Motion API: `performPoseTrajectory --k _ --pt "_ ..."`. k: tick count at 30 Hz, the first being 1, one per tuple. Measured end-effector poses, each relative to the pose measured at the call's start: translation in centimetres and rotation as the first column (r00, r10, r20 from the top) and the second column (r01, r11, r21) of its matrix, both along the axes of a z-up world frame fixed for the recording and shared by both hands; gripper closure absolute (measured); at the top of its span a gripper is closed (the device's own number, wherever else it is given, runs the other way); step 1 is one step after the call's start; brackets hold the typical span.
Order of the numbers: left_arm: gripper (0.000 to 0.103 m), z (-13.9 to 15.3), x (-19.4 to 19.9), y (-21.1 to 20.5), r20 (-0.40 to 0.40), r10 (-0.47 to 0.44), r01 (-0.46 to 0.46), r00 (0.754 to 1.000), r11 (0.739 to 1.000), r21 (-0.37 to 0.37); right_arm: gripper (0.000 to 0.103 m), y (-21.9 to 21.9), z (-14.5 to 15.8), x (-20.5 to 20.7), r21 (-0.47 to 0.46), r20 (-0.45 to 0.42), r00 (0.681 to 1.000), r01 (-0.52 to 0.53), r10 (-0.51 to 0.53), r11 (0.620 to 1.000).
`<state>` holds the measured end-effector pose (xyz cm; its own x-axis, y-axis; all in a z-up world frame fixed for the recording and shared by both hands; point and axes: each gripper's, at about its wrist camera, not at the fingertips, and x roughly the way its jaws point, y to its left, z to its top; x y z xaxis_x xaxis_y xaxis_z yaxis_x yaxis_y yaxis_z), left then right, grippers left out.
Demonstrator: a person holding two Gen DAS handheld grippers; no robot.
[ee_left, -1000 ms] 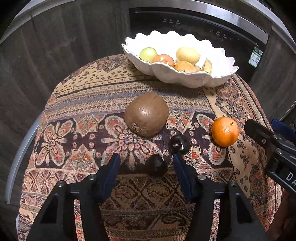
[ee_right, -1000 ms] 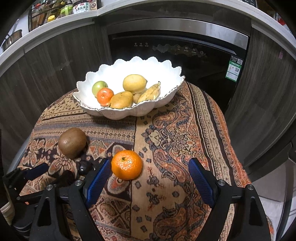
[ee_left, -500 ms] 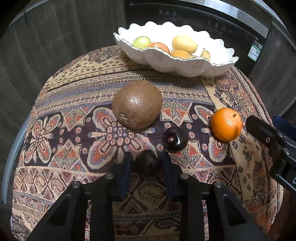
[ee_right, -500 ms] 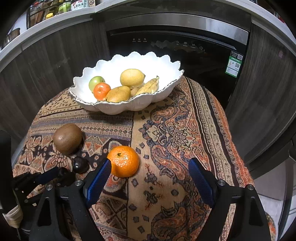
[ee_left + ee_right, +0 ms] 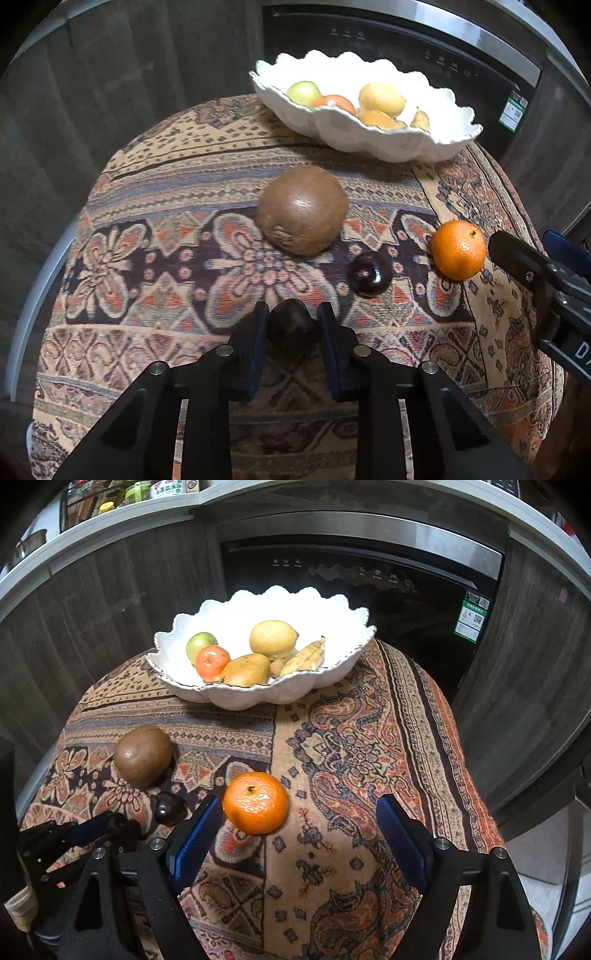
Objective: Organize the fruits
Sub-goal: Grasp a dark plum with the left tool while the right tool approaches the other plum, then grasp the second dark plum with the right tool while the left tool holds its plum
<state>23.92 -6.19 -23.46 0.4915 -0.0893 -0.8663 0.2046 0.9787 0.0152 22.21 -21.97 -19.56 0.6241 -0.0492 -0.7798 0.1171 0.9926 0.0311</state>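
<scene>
Patterned worktop (image 5: 155, 206): L tool (image 5: 291, 325) has closed from spread, now pinching dark plum (image 5: 291, 326); R tool (image 5: 295, 819) spread by orange (image 5: 255, 802); next, bowl (image 5: 369, 144)

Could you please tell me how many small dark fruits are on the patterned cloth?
2. One small dark round fruit sits between the jaws of the left gripper, which are shut on it; the other dark glossy fruit lies free between the large brown fruit and the orange.
</scene>
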Motion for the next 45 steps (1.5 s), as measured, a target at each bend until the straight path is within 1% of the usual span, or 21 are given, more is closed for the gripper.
performPoseTrajectory --k 6,10,14,16,18,19,21,24,29,34,40,42,43,44,45 --pt "0.076 1.3 -0.3 2.4 0.041 0.035 -0.035 0.999 0.999 0.009 0.017 2.3 1.1 0.1 -0.024 0.024 0.999 -0.042 0.042 0.999" --pt "0.076 1.8 -0.4 4.7 0.066 0.083 -0.085 0.994 0.996 0.017 0.017 5.0 2.0 0.2 -0.054 0.052 0.993 -0.099 0.102 0.994" --pt "0.076 1.8 -0.2 7.0 0.073 0.130 -0.131 0.989 0.991 0.013 0.017 7.9 1.9 0.4 -0.081 0.050 0.985 -0.160 0.165 0.984" --pt "0.076 1.6 -0.1 7.8 0.071 0.147 -0.148 0.987 0.989 0.008 0.020 9.1 1.5 0.6 -0.089 0.042 0.979 -0.193 0.197 0.977" --pt "0.076 1.4 0.0 8.5 0.070 0.163 -0.163 0.984 0.987 0.001 0.029 9.9 1.1 0.7 -0.093 0.029 0.975 -0.215 0.219 0.972" --pt "0.076 1.3 0.0 8.7 0.068 0.168 -0.168 0.983 0.986 -0.002 0.031 10.2 0.7 1.0 -0.090 0.018 0.973 -0.226 0.229 0.970" --pt "0.076 1.1 0.1 9.2 0.061 0.177 -0.177 0.982 0.984 -0.010 0.038 10.5 -0.2 1.4 -0.085 -0.003 0.973 -0.231 0.232 0.969" --pt "0.076 0.9 0.3 9.5 0.060 0.185 -0.185 0.981 0.983 -0.017 0.045 10.3 -1.3 2.0 -0.065 -0.039 0.975 -0.219 0.217 0.974" --pt "0.076 0.9 0.4 9.8 0.065 0.193 -0.192 0.979 0.981 -0.027 0.049 10.4 -2.6 2.7 -0.051 -0.077 0.976 -0.207 0.203 0.977" --pt "0.076 0.7 0.6 10.3 0.057 0.201 -0.199 0.978 0.979 -0.038 0.051 10.8 -3.5 2.9 -0.048 -0.096 0.977 -0.196 0.191 0.979" --pt "0.076 0.6 0.7 10.4 0.057 0.203 -0.200 0.978 0.979 -0.046 0.063 10.5 -4.6 3.3 -0.026 -0.132 0.977 -0.174 0.169 0.984" --pt "0.076 0.6 0.7 10.3 0.057 0.200 -0.197 0.978 0.979 -0.048 0.066 10.5 -4.7 3.3 -0.021 -0.128 0.977 -0.174 0.170 0.985" --pt "0.076 0.6 0.7 10.3 0.057 0.199 -0.196 0.978 0.979 -0.050 0.068 10.6 -4.7 3.3 -0.017 -0.127 0.976 -0.181 0.178 0.983" --pt "0.076 0.6 0.7 10.3 0.056 0.199 -0.196 0.978 0.979 -0.052 0.073 10.7 -4.6 3.3 -0.015 -0.125 0.974 -0.191 0.187 0.982" --pt "0.076 0.6 0.7 10.2 0.056 0.199 -0.196 0.978 0.979 -0.052 0.074 10.8 -4.6 3.2 -0.018 -0.124 0.973 -0.196 0.193 0.980"
